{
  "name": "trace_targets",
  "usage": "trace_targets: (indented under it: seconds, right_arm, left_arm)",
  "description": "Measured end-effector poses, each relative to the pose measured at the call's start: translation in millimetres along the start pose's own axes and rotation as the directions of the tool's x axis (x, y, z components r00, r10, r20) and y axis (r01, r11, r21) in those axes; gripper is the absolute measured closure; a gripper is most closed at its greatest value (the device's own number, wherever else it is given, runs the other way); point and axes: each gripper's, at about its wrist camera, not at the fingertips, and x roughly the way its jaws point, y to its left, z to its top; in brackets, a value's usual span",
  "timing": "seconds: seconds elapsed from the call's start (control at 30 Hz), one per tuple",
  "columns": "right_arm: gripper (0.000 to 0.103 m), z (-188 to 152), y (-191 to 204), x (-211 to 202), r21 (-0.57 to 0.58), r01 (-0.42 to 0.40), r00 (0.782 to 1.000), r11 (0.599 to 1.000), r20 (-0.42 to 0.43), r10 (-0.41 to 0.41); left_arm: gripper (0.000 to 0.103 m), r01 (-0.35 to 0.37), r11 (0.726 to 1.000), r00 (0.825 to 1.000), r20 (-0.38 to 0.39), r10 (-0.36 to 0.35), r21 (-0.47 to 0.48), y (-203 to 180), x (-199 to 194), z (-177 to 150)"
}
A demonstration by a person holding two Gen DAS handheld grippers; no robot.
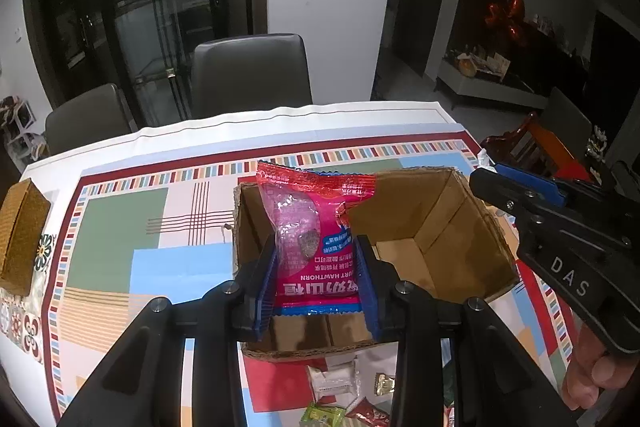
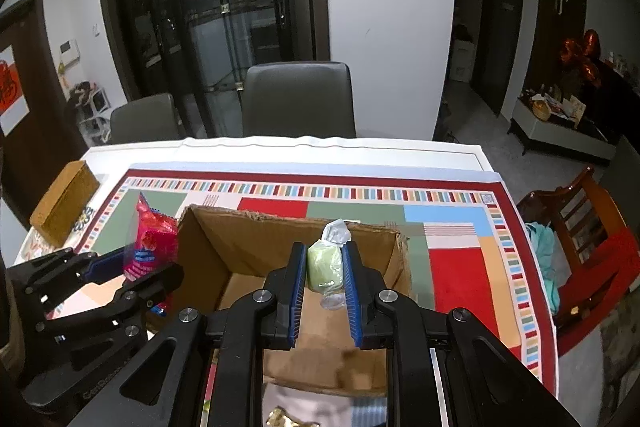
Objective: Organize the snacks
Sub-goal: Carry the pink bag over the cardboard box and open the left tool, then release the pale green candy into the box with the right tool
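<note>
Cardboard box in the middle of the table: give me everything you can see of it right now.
The cardboard box is plain brown corrugated card, open-topped, with rough, torn-looking upper edges. It sits upright on the patterned tablecloth. The parts of its floor that show look bare. The left gripper holds a pink hawthorn snack packet over its left side; the right gripper holds a pale green wrapped sweet above its middle. Neither visibly touches the box. Loose snacks lie on the cloth just in front.

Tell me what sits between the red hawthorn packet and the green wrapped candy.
In the right wrist view, only the cardboard box's left wall and open inside separate the red hawthorn packet from the green wrapped candy; no other snack lies there.
</note>
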Motion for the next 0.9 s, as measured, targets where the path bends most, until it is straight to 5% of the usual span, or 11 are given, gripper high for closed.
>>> trace_targets:
  seconds: [0.17, 0.23, 0.33, 0.53, 0.9]
  right_arm:
    - [0.074, 0, 2, 2, -0.009, 0.006, 1.0, 1.0, 0.0, -0.006]
    - [0.049, 0, 2, 0, -0.012, 0.02, 1.0, 1.0, 0.009, -0.02]
    - [0.03, 0, 1, -4, -0.015, 0.053, 0.998, 0.998, 0.03, -0.053]
    - [0.024, 0, -4, -8, -0.001, 0.091, 0.995, 0.996, 0.034, -0.091]
    - [0.024, -7, -10, -31, 0.018, 0.119, 0.992, 0.993, 0.05, -0.12]
  left_arm:
    - [0.052, -0.008, 1.0, 1.0, 0.001, 0.008, -0.001, 2, 0, 2]
    - [0.046, -0.013, 1.0, 1.0, 0.01, 0.013, 0.0, 3, -2, 2]
    - [0.038, -0.034, 0.999, 0.999, 0.02, 0.034, 0.008, 3, -5, 1]
    - [0.021, -0.089, 0.996, 0.995, 0.046, 0.089, 0.015, 6, -13, -2]
    - [0.009, -0.125, 0.992, 0.989, 0.084, 0.122, 0.026, 2, -39, -12]
